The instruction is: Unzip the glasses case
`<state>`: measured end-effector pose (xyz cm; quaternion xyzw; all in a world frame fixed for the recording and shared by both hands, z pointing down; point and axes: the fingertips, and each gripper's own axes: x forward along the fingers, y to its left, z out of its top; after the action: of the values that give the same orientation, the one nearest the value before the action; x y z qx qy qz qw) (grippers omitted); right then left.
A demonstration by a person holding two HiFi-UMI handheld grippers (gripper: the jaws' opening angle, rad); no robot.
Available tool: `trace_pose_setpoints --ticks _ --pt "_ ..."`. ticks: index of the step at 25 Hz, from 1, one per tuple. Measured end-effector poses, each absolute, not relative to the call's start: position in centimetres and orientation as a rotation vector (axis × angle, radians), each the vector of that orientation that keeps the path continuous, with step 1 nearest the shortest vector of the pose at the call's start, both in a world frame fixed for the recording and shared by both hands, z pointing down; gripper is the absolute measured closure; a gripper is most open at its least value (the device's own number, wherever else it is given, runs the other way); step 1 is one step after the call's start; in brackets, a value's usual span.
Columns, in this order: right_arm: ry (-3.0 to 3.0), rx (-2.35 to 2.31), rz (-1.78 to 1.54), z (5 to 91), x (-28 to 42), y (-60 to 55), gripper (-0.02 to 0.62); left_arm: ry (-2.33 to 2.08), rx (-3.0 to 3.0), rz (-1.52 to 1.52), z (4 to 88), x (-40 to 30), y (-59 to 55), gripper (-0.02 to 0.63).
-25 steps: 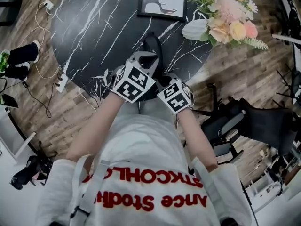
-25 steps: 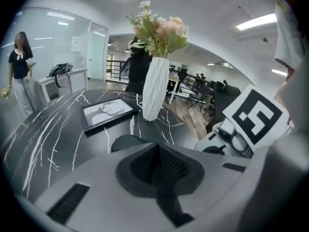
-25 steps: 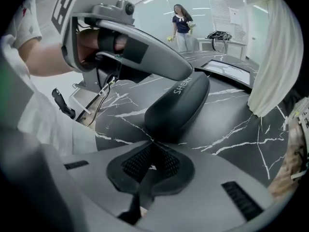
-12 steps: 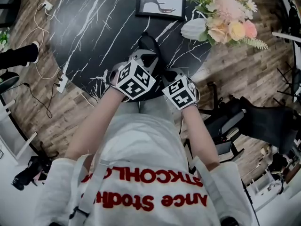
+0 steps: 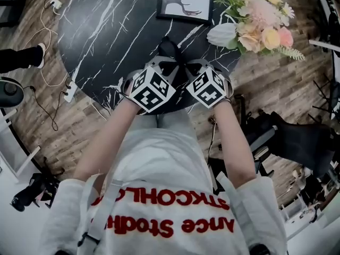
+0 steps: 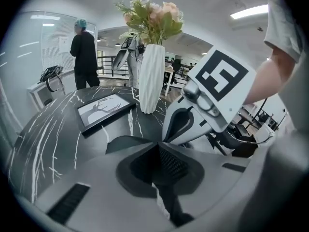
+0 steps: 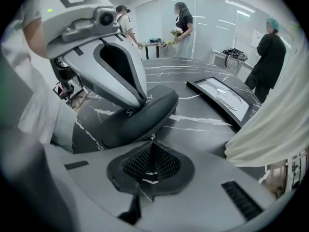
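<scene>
A dark glasses case (image 5: 169, 51) lies near the front edge of the black marble table (image 5: 106, 31), between my two grippers. My left gripper (image 5: 166, 67) is shut on the case's near end; in the right gripper view its fingers (image 7: 137, 93) come down onto the case (image 7: 140, 120). My right gripper (image 5: 187, 68) stands close on the right, shut, with a small metal zipper pull (image 7: 152, 137) at its tips (image 7: 152, 144). From the left gripper (image 6: 158, 146), the case (image 6: 126, 142) shows as a dark flap, with the right gripper (image 6: 186, 122) just behind it.
A framed deer picture (image 5: 184, 2) lies at the table's far side. A white vase (image 5: 223, 33) with flowers (image 5: 260, 20) stands at the right rim. Cables and a power strip (image 5: 69, 93) lie on the floor left. People stand in the background (image 6: 84, 52).
My right gripper has swung to the right and a little further from me along the case, rolling as it went. The left gripper has kept its place on the case.
</scene>
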<state>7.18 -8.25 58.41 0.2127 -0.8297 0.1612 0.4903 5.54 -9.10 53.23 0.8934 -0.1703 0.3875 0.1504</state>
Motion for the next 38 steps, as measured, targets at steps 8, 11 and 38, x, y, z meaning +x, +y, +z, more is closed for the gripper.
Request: trace_pose_setpoints --ticks 8,11,38 --pt "-2.106 0.352 0.456 57.3 2.1 -1.3 0.581 -0.471 2.507 1.214 53.1 3.1 -6.6 0.6" --pt "-2.117 0.368 0.504 57.7 1.0 -0.3 0.581 -0.467 2.522 1.229 53.3 2.9 -5.7 0.6" --pt "-1.96 0.265 0.254 58.7 6.7 -10.8 0.581 -0.529 2.545 1.297 53.4 1.9 -5.7 0.598"
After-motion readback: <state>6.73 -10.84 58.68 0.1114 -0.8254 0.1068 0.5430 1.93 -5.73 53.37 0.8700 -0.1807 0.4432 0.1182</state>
